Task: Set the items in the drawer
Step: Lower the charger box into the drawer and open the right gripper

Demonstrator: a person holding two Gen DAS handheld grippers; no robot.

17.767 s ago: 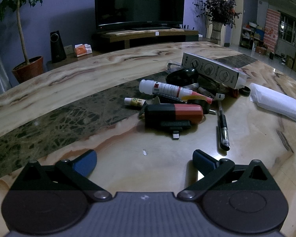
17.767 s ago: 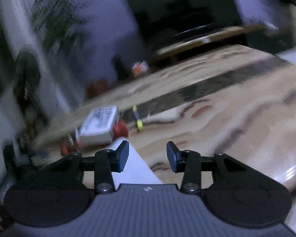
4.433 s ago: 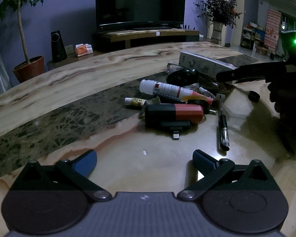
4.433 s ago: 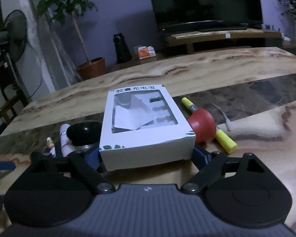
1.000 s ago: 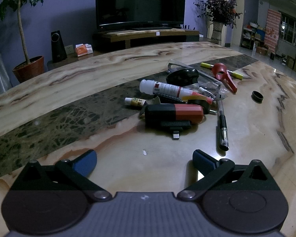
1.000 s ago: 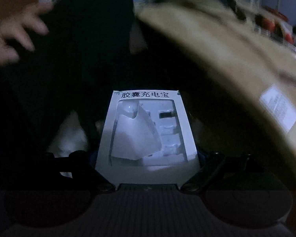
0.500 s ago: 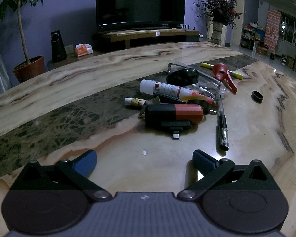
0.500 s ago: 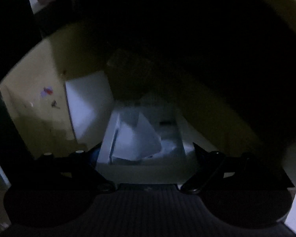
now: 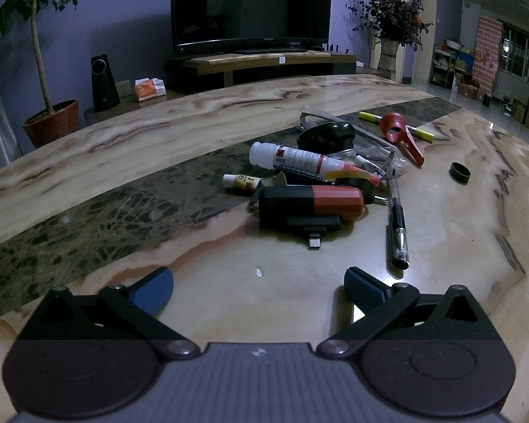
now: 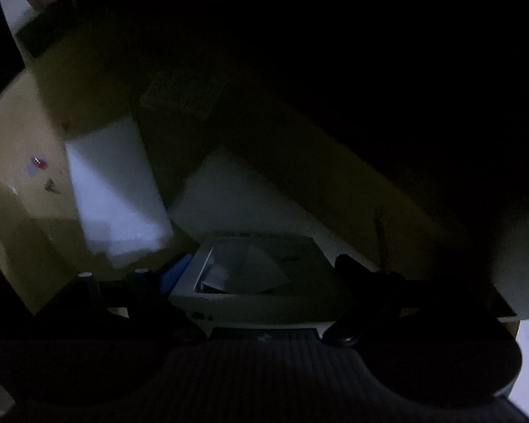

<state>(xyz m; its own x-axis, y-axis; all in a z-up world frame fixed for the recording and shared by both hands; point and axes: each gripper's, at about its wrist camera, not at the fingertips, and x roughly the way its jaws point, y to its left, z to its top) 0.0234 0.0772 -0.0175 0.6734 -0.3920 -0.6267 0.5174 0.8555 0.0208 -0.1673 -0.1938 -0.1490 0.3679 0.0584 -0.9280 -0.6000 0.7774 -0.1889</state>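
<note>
With the right gripper (image 10: 261, 268) pinching the white windowed box (image 10: 250, 275) at six o'clock inside the dark drawer (image 10: 299, 190), lower it flat beside the white packet (image 10: 113, 190) at nine o'clock before releasing, while the left gripper (image 9: 257, 285) idles, fingers spread, over the marble table (image 9: 123, 148).

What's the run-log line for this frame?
left gripper: open, empty, over table | right gripper: shut on white box, in dark drawer | phase: placing

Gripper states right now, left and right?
Left gripper: open, nothing between the fingers, above the table.
Right gripper: shut on the white box, down in a dark drawer.
</note>
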